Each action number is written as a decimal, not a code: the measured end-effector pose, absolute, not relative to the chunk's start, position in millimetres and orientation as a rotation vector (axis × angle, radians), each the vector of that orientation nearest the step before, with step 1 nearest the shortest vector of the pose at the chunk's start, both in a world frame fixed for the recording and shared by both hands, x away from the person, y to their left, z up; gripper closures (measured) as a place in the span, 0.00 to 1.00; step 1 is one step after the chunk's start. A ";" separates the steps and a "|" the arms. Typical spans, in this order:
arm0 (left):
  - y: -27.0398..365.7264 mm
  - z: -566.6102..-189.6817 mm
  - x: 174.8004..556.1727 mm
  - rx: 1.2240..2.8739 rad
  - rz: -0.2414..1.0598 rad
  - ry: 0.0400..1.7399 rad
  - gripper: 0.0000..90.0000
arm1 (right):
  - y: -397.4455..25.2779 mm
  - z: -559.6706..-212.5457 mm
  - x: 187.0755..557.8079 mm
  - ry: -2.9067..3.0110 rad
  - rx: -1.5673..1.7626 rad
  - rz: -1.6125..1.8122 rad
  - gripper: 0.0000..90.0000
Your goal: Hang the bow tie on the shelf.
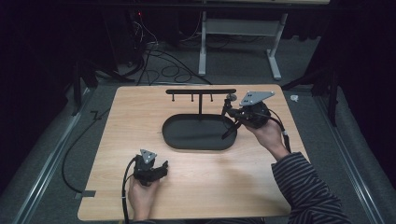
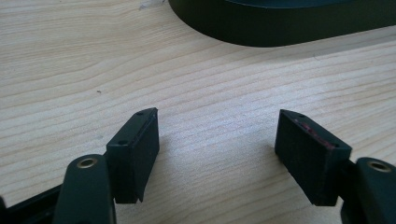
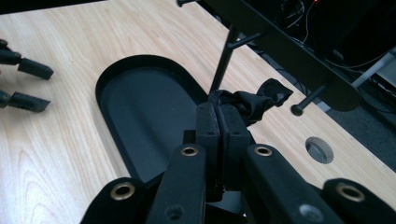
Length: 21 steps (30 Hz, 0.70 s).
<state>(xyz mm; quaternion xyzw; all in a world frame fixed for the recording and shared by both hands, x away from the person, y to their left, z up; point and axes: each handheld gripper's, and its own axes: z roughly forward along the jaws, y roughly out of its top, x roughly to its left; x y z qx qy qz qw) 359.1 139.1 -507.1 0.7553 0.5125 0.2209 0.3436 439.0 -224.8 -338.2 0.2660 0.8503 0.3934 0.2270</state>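
A black oval tray (image 1: 173, 141) lies mid-table, with a black T-shaped stand (image 1: 201, 91) rising from its far side; short pegs hang under the crossbar. My right gripper (image 1: 227, 108) is held above the tray's right end, just below the crossbar's right tip. In the right gripper view it (image 3: 218, 112) is shut on a crumpled black strap-like piece (image 3: 254, 100), which reaches toward a peg (image 3: 308, 100) of the crossbar (image 3: 280, 46). My left gripper (image 1: 161, 169) rests low over the table's near left part, and its jaws (image 2: 217, 135) are open with bare wood between them.
The tray's wall (image 2: 280, 23) lies ahead of the left gripper. A round hole (image 3: 320, 149) is cut in the tabletop beyond the stand. The left gripper (image 3: 39, 86) is also seen far off across the tray (image 3: 105, 79). Cables and a table frame lie on the floor behind.
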 end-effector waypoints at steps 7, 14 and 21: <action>139.1 -507.1 359.1 1.963 0.574 1.331 0.35 | -231.2 -336.7 446.8 2.328 0.776 1.087 1.00; 139.2 -507.1 359.1 1.963 0.574 1.331 0.35 | -240.5 -341.0 456.9 2.306 0.851 1.090 1.00; 139.1 -507.1 359.1 1.962 0.574 1.331 0.34 | -247.2 -345.6 466.4 2.282 0.931 1.094 1.00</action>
